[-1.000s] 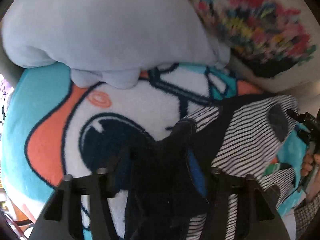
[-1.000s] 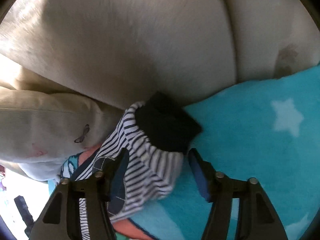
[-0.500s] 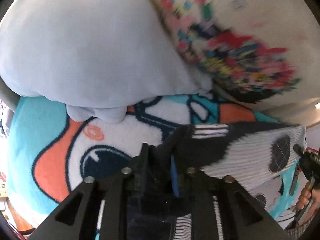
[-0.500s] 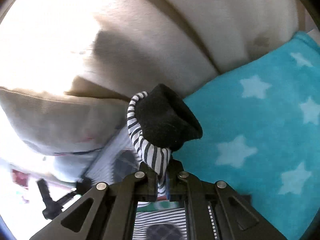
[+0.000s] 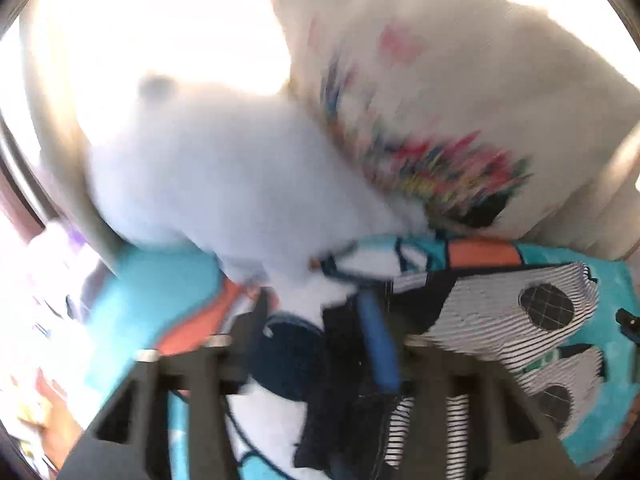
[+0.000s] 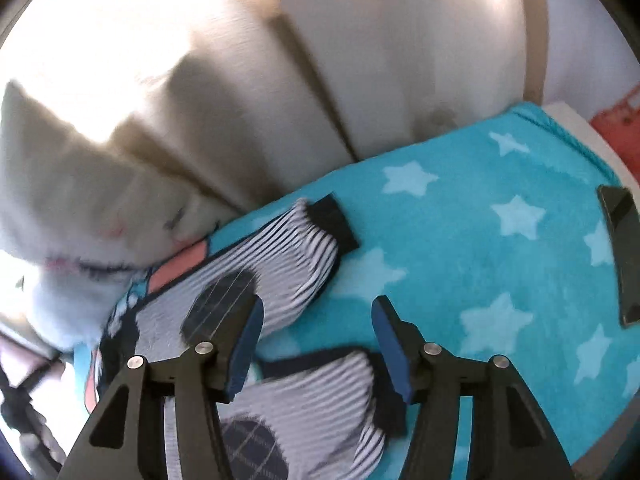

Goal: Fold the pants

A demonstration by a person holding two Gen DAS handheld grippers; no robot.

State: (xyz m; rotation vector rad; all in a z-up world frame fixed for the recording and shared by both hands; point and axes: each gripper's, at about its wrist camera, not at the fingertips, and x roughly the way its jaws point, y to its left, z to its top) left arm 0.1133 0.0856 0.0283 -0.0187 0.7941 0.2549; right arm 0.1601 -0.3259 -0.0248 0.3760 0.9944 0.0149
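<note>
The small black-and-white striped pants (image 5: 500,312) with dark round patches lie on a teal blanket (image 6: 480,248). In the right wrist view both legs show: the far leg (image 6: 296,264) with its black cuff (image 6: 332,224), and the near leg (image 6: 316,396) between the fingers' bases. My right gripper (image 6: 318,336) is open and empty above the near leg. My left gripper (image 5: 316,332) is open over the dark waist end (image 5: 344,380) of the pants; its blue pad (image 5: 376,344) rests against the black fabric. The view is blurred.
A pale blue plush toy (image 5: 224,184) and a cream pillow with a colourful print (image 5: 440,128) lie behind the pants. Cream cushions (image 6: 280,80) back the blanket. A dark flat object (image 6: 624,252) lies on the blanket at the right, and a red item (image 6: 620,120) beyond it.
Both grippers were shut on the pants half a second ago and have opened. The right one let go of the cuffed leg, which now lies flat, and both have drawn back.
</note>
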